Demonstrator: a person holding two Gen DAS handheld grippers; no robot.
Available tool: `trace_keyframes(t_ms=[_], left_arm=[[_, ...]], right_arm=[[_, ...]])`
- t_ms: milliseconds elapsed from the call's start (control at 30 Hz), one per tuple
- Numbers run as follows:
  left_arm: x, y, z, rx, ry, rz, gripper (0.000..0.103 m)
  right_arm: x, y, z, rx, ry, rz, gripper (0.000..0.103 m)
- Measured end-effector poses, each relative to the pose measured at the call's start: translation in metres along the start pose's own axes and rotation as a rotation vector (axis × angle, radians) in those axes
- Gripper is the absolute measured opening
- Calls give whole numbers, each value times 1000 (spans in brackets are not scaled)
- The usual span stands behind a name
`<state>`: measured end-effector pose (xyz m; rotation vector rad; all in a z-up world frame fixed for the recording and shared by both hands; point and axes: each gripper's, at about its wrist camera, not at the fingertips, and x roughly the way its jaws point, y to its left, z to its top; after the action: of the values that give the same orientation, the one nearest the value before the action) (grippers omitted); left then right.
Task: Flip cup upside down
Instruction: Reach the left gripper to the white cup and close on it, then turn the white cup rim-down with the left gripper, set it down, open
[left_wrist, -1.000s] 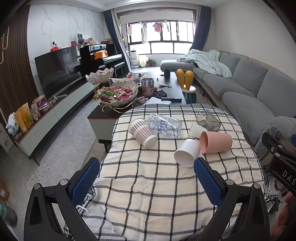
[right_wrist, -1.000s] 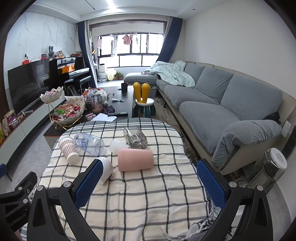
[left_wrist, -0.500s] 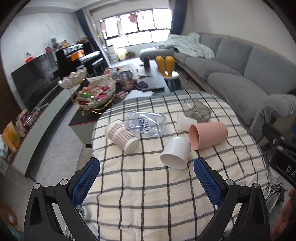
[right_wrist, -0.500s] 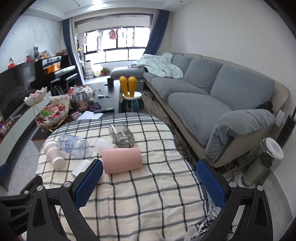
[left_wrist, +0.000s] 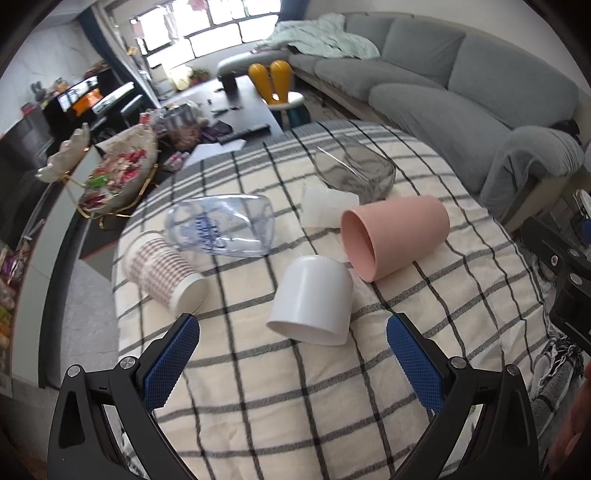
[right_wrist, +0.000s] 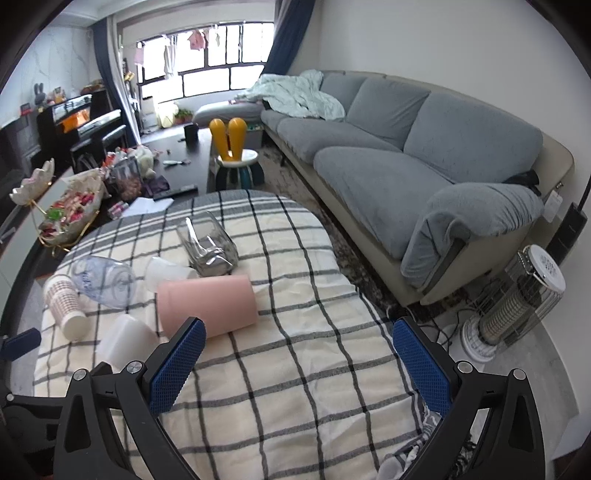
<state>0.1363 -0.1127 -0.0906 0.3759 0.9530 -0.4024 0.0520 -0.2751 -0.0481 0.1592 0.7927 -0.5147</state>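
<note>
White cup (left_wrist: 312, 301) sideways — left gripper (left_wrist: 291, 354) agape

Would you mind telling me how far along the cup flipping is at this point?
Nothing looks done: the white cup, pink cup, patterned paper cup and clear cup all lie on their sides on the checked tablecloth. In hand: the open left gripper faces the white cup. The right gripper is open, empty. Grasping, flipping remain.

We are in a home's living room: a long grey sofa (right_wrist: 388, 147) with a rumpled blanket (right_wrist: 295, 96), a dark coffee table (right_wrist: 177, 155) cluttered with snacks, a piano (right_wrist: 88, 125) by the curtained window (right_wrist: 207, 59) where laundry hangs, and a checked tablecloth (right_wrist: 288, 369) covering the table.
</note>
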Motion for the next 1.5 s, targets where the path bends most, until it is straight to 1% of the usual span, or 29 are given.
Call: trace_keyframes(t_ms=[133,233,333,433,500,567,633,700,767,900,1000,1133,1333,1500], left_arm=[[26,-3,8,29,44,-35,103],[42,-6,12,74,69,-34,103],[56,-9,13,104,92,-50,103],[70,-11,14,112,121,-69,102],[78,-11,14,110,138,-65,99],[85,-9,15,100,151,-59,98],[90,-8,15,97,161,-65,93],[93,-9,14,95,176,-81,77],[95,-9,12,89,192,-105,69],[94,-7,10,66,191,-111,69],[89,-4,5,22,199,-115,68],[73,-7,-7,-61,204,-115,68],[45,-21,-33,-230,212,-143,68],[32,-41,-52,-375,204,-134,68]], right_arm=[[20,3,1,13,38,-10,102],[31,4,0,26,58,-12,102],[43,7,-1,25,78,-11,102],[54,9,-3,20,100,-14,102],[60,11,-4,22,114,-17,102],[65,11,-6,27,127,-20,102],[67,10,-7,33,135,-19,102],[69,11,-7,32,139,-19,102],[70,12,-8,29,140,-19,102],[69,11,-8,31,139,-21,102],[66,8,-8,26,133,-22,102],[56,-3,-10,3,118,-31,102],[43,-35,-12,-50,107,-41,102],[34,-63,-15,-108,94,-26,102]])
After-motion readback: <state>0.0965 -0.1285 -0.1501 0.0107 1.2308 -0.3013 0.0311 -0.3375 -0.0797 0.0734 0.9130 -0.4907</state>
